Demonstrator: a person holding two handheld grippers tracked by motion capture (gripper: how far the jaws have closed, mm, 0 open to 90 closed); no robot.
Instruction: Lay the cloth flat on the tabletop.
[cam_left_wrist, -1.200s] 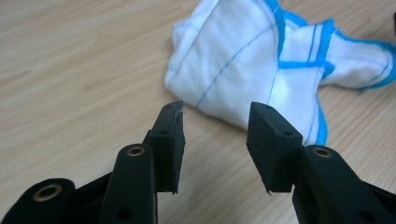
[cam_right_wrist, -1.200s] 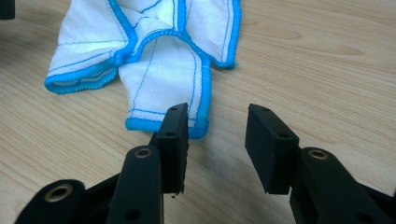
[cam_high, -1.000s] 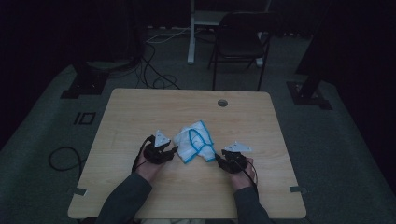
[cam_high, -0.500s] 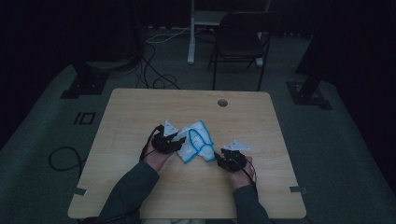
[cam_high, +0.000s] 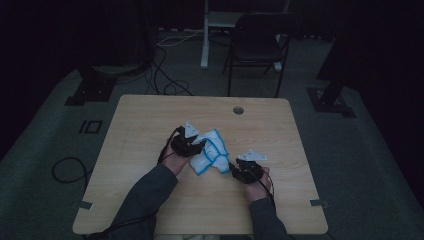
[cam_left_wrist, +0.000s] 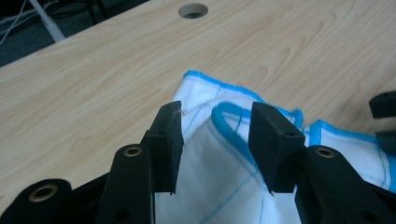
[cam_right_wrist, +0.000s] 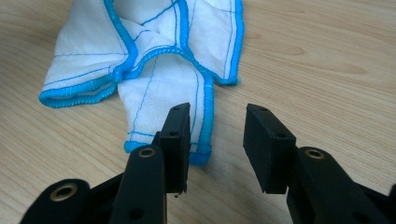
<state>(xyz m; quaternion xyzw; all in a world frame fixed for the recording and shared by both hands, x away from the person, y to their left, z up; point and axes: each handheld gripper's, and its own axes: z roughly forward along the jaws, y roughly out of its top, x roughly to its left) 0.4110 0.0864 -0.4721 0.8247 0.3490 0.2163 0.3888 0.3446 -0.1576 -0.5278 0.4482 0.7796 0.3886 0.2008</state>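
Note:
A white cloth (cam_high: 212, 152) with blue hems and thin blue lines lies bunched on the wooden table (cam_high: 150, 120), between my two hands. My left gripper (cam_high: 199, 145) is at the cloth's left side. In the left gripper view its jaws (cam_left_wrist: 217, 123) stand open over the cloth (cam_left_wrist: 219, 168), with a raised blue hem fold between them but not pinched. My right gripper (cam_high: 235, 169) is at the cloth's near right corner. Its jaws (cam_right_wrist: 217, 126) are open just above the table, and a narrow corner of the cloth (cam_right_wrist: 163, 88) reaches to the left fingertip.
A round cable hole (cam_high: 238, 110) sits near the table's far edge. A dark chair (cam_high: 255, 45) and a white post stand behind the table, and cables lie on the floor at the left. The right gripper's jaw tips (cam_left_wrist: 385, 116) show at the right edge of the left gripper view.
My left hand has moved right and away from me, onto the cloth. The cloth is more bunched than before. The right hand has stayed in place.

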